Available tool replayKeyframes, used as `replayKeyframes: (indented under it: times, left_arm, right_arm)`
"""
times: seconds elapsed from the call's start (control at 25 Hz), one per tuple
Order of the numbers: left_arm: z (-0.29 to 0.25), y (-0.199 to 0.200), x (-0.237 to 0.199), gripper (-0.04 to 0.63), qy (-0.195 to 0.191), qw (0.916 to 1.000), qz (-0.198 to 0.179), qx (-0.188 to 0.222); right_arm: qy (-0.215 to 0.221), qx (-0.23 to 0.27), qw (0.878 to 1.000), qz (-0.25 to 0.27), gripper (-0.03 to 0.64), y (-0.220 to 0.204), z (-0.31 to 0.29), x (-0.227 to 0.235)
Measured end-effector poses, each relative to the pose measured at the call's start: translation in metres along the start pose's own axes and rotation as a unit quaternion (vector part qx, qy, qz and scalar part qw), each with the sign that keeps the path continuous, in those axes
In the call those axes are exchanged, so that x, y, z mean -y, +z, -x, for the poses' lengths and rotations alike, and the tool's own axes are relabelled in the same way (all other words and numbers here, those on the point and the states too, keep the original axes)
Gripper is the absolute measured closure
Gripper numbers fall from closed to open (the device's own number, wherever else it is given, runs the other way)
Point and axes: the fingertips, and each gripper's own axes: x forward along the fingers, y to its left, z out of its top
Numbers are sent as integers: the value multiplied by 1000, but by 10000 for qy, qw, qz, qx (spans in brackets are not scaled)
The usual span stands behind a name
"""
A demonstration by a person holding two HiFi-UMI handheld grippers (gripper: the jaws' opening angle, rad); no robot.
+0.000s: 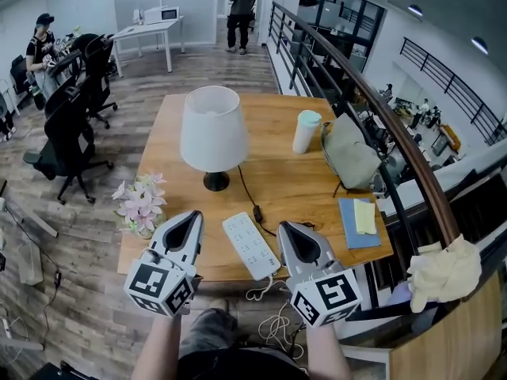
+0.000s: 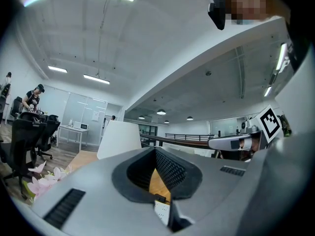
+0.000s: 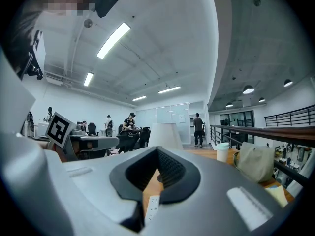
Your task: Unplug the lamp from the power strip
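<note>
The lamp point(image 1: 212, 127) stands in the middle of the wooden table point(image 1: 170, 121). It has a smooth white shade shaped like a wide cone and a round black foot that keeps it up. Its thin black cord point(image 1: 246, 187) runs over the wood toward the power strip point(image 1: 250, 245). This is a long, flat, white plastic bar with rows of small holes, and it lies at the near edge. I cannot tell where the plug sits, because the cord's end goes behind the right tong. The left gripper point(image 1: 192, 217) and the right gripper point(image 1: 284, 227) are held low, one on each side of the strip, probably to be ready to reach it. Both tongs are closed and hold nothing. They are grey and pointed, with bumpy dark pads.
</note>
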Motion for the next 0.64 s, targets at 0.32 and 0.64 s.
replayKeyframes:
  times: [0.32,0.64]
  left_arm:
    - [-2,-6,-5,598,64,10000,21,-29]
    - [-9,-10,-8,598,53,10000,19,-39]
  right_arm:
    - [30,-60,10000,-57,609,-6,-6,4]
    - [8,-79,9999,-107,609,-11,-11,10]
